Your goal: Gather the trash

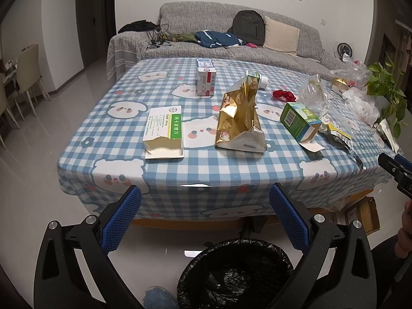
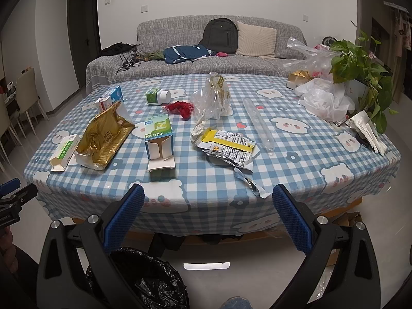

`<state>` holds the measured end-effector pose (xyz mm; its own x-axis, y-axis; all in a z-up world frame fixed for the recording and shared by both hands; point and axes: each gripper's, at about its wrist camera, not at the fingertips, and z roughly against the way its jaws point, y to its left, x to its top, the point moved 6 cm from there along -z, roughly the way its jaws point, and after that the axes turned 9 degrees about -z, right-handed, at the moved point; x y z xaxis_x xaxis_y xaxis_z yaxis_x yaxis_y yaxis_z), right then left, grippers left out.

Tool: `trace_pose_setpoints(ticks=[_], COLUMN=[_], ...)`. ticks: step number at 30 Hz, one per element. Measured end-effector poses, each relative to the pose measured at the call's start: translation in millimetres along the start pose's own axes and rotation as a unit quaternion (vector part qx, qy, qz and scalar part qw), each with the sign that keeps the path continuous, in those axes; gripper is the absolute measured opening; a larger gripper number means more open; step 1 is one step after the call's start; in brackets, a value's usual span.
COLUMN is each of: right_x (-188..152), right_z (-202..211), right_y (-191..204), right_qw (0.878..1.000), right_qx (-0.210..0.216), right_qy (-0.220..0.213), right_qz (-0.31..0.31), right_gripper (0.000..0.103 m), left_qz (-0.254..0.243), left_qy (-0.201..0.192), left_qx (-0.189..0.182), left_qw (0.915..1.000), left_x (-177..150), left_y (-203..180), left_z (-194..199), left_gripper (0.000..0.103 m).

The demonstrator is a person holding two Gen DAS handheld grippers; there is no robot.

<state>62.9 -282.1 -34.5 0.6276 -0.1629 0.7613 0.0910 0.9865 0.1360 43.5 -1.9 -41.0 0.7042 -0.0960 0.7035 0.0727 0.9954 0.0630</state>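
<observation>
Left gripper (image 1: 205, 193): we see its blue-padded fingers spread wide with nothing between them, held off the near edge of the table and above the bin.
Right gripper (image 2: 208, 193): likewise spread wide and empty, short of the near table edge; its black tip also shows at the right edge of the left wrist view.
Table (image 2: 296, 170): covered with a blue and white checked cloth printed with white bears; all the trash lies on it.
Gold bag (image 1: 239, 118): crinkled gold foil, torn open, standing slumped near the middle-left; in the right wrist view its open mouth faces us.
White and green box (image 1: 164, 128): flat carton with a green stripe, its near end torn open with the flap down, just left of the gold bag.
Green and blue box (image 2: 158, 139): small carton, near end open with the flaps hanging onto the cloth, right of the gold bag.
Yellow wrapper (image 2: 226, 149): flattened foil packet, yellow and white with black print, silver inside, near the table's near-middle.
Clear plastic bag (image 2: 211, 97): crumpled, upright, behind the wrapper; something gold seems to sit inside it, though we cannot be sure.
Red mesh (image 2: 180, 109): small scrunched red net, left of the clear bag.
White bottle (image 2: 157, 95): lying on its side, green label, farther back.
Blue and white carton (image 1: 205, 80): upright at the far left.
Bin (image 1: 234, 275): black-lined, on the floor below the near edge, between us and the table.
</observation>
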Motion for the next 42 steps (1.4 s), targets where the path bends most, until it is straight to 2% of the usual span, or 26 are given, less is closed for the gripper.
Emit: trace_pose_setpoints(ticks=[42], right_x=[0.9], right_z=[-1.2], right_y=[3.8], right_qw=[1.000], right_qx=[0.004], right_qy=[0.001], right_qz=[0.001], right_gripper=[0.096], left_qz=[-0.001], left_qy=[0.004], left_qx=[0.003], left_qw=[1.0000], left_x=[5.6], left_y=[5.8], left_z=[-0.9], left_gripper=[0.097])
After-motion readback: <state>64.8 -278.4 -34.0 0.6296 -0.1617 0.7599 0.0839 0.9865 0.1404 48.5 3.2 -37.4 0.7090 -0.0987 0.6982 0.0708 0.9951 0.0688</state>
